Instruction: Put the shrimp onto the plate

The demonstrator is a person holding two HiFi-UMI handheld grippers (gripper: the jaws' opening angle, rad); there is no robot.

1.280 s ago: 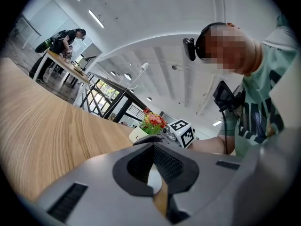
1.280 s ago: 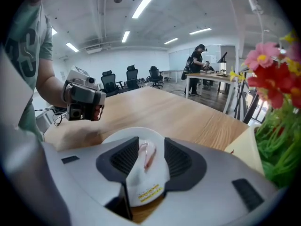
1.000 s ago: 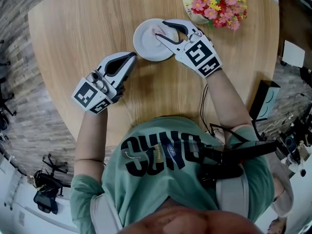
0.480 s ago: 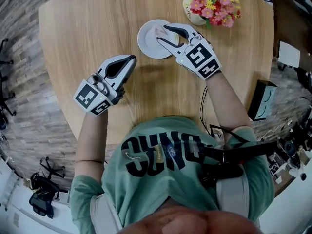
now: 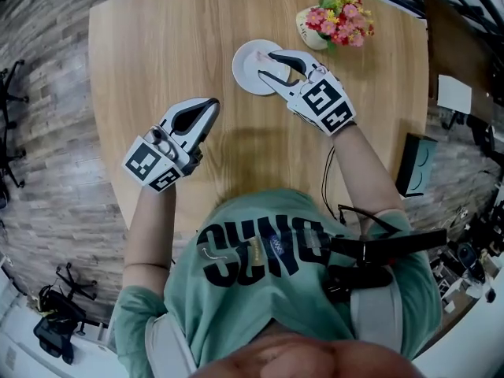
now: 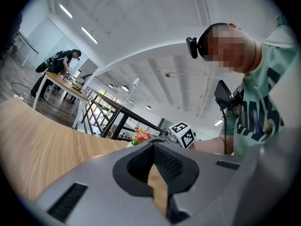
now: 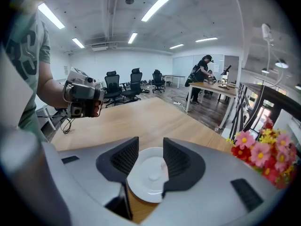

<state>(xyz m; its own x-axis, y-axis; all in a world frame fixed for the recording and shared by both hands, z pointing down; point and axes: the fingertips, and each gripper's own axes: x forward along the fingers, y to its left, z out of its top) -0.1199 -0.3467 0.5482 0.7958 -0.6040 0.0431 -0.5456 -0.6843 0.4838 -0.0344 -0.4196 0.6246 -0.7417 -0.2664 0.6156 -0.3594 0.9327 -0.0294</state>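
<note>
Wooden counter (image 5: 157, 61), pale grain, over a grey plank floor (image 5: 47, 172). White plate (image 5: 246, 60) sits toward the far edge, with a flower pot (image 5: 335, 22) near it. Shrimp (image 7: 164, 166) lies on the plate. My right gripper (image 5: 269, 64) is above the plate, jaws apart and empty. Left gripper (image 5: 209, 105) is over bare wood, jaws together. Office chairs (image 7: 123, 86) and strip lights are beyond.

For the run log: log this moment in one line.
left gripper: shut, empty | right gripper: open over round white plate | pale pink shrimp: on plate
</note>
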